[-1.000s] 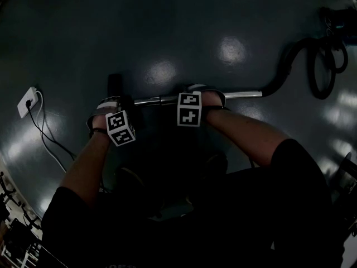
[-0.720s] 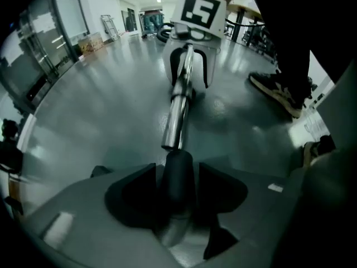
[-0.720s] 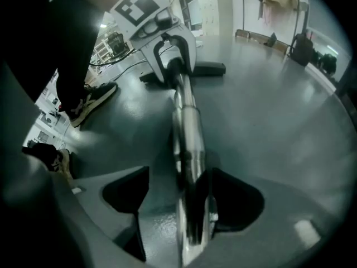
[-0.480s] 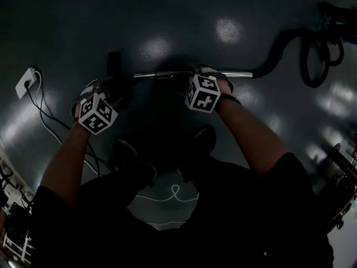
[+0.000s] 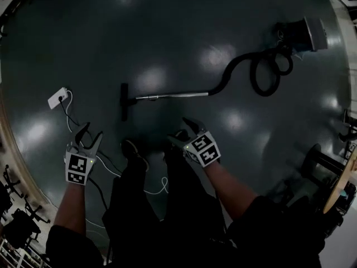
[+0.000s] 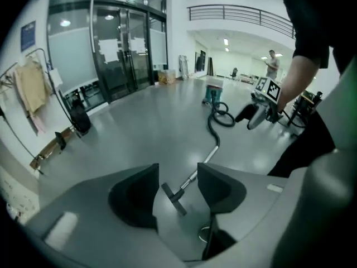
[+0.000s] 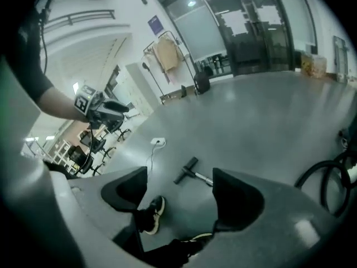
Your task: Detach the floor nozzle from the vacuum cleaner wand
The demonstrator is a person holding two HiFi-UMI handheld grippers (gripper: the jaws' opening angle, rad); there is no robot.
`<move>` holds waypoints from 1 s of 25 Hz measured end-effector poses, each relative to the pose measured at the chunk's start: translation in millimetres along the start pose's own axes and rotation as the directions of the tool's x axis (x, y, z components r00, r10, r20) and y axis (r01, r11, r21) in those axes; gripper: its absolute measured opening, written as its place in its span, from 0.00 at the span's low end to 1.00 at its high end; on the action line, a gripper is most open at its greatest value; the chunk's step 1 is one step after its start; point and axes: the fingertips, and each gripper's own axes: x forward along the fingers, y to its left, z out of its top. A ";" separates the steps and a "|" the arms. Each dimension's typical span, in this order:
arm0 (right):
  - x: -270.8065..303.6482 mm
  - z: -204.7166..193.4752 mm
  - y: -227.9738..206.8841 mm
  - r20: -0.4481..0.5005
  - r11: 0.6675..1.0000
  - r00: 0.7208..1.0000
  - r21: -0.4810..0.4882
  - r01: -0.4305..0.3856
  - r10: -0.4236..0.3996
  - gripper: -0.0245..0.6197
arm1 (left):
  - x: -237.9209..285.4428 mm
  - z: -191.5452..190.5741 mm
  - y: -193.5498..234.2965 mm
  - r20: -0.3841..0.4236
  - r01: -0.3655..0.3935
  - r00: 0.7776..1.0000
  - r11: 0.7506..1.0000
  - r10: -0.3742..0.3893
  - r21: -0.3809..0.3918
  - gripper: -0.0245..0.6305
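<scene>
The vacuum lies on the dark floor: black floor nozzle, metal wand, black hose and canister. The nozzle looks joined to the wand. Both grippers hang high above it, on my side of it. My left gripper is open and empty, and its jaws have just been closing a little. The right gripper is also open and empty, having just been opening. Between the left gripper's jaws, the nozzle shows far below. The right gripper frames the nozzle too.
A white power strip with a trailing cable lies left of the nozzle. The person's shoes stand just short of the wand. Office chairs and a coat rack stand along the room's edge. A person stands far off.
Both grippers were low at the wand and nozzle; they have let go and risen well above the floor. The head view has pulled up, so the whole vacuum shows.
</scene>
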 end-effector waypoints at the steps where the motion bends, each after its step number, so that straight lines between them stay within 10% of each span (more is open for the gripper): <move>1: -26.3 8.0 18.7 0.019 1.000 1.000 0.027 -0.002 0.001 0.60 | -32.4 16.7 -7.2 0.024 -0.018 1.000 0.999 0.019 -0.026 0.38; 9: -158.2 107.2 155.1 0.243 0.999 0.970 0.046 0.013 -0.024 0.59 | -193.6 132.5 -54.6 0.371 0.030 0.928 0.995 0.007 -0.092 0.35; 14: -218.6 153.7 249.8 0.479 0.991 0.875 0.136 0.001 -0.067 0.55 | -281.6 170.4 -105.1 0.567 0.151 0.816 0.988 -0.111 -0.023 0.31; 21: -320.1 212.8 348.9 0.671 0.998 0.741 -0.067 0.007 0.040 0.27 | -407.0 234.4 -161.0 0.749 0.219 0.631 0.973 -0.202 0.078 0.12; 25: -364.7 224.5 369.0 0.723 0.986 0.681 -0.164 0.004 0.118 0.13 | -434.9 259.0 -185.6 0.785 0.202 0.594 0.977 -0.177 0.068 0.04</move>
